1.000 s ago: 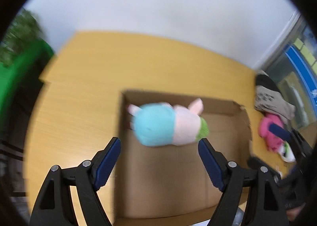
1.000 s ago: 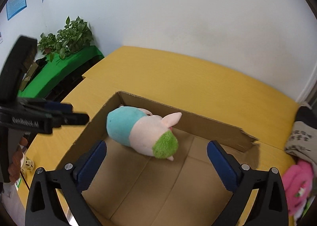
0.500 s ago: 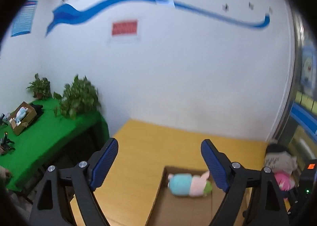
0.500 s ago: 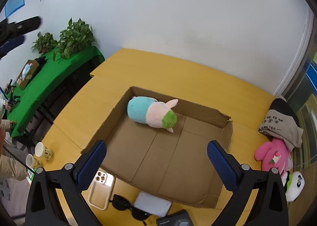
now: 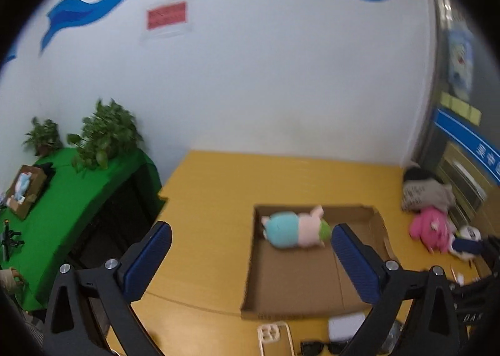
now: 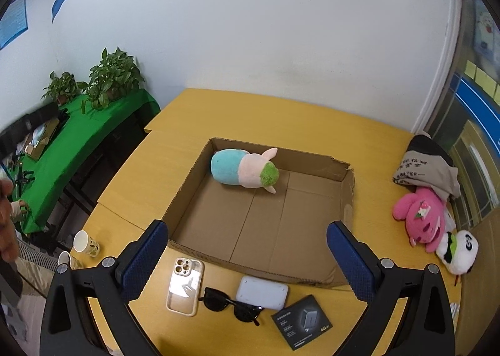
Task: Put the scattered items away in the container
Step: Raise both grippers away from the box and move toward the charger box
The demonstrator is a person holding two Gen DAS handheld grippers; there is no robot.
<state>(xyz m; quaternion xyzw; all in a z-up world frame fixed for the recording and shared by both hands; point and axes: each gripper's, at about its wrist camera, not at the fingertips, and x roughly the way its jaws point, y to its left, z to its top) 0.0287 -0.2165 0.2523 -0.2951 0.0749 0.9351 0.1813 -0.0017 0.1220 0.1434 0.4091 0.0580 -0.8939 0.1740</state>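
Observation:
A shallow cardboard box (image 6: 343, 218) lies on the yellow table, with a blue, pink and green plush toy (image 6: 243, 170) at its far left corner. The box (image 5: 379, 228) and the plush (image 5: 293, 229) also show in the left wrist view. My right gripper (image 6: 247, 257) is open and empty, high above the box's near edge. My left gripper (image 5: 250, 257) is open and empty, high and left of the box. A pink plush (image 6: 420, 215) and a panda plush (image 6: 457, 251) lie right of the box.
In front of the box lie a clear phone case (image 6: 185, 285), black sunglasses (image 6: 231, 304), a white flat device (image 6: 262, 292) and a small black box (image 6: 301, 321). A grey bag (image 6: 425, 168) sits at far right. Paper cups (image 6: 85, 242) stand at the table's left edge.
Both grippers have pulled back and risen away from the box, so more of the table shows. The plush stays where it lay in the box.

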